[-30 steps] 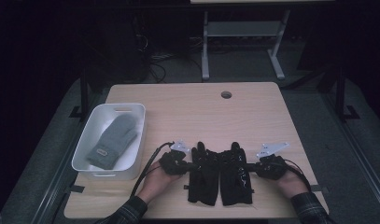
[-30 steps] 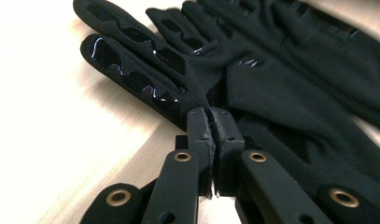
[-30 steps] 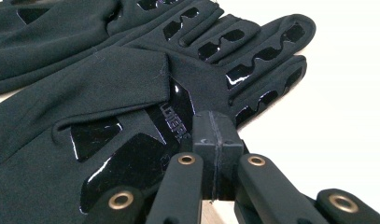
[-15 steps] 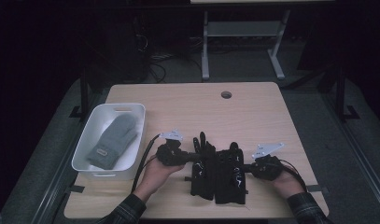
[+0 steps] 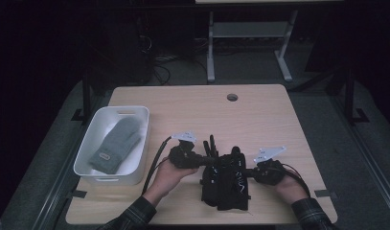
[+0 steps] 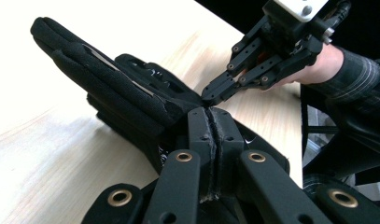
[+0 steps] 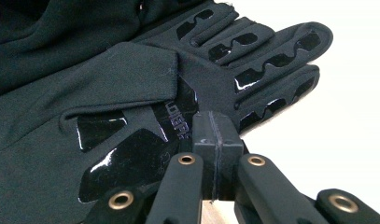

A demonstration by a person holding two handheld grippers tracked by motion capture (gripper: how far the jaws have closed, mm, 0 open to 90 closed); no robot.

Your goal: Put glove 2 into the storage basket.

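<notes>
Now we hold both grippers clamped tight, the left gripper (image 5: 212,162) and right gripper (image 5: 246,173) each pinching the black gloves (image 5: 225,184).

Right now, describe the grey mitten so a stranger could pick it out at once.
Start at the wooden table and go to the white bin at its left edge. The grey mitten lies flat inside it, alone. Unlike the black gloves near the front edge, it is pale, fingerless and has a small label on its cuff.
</notes>
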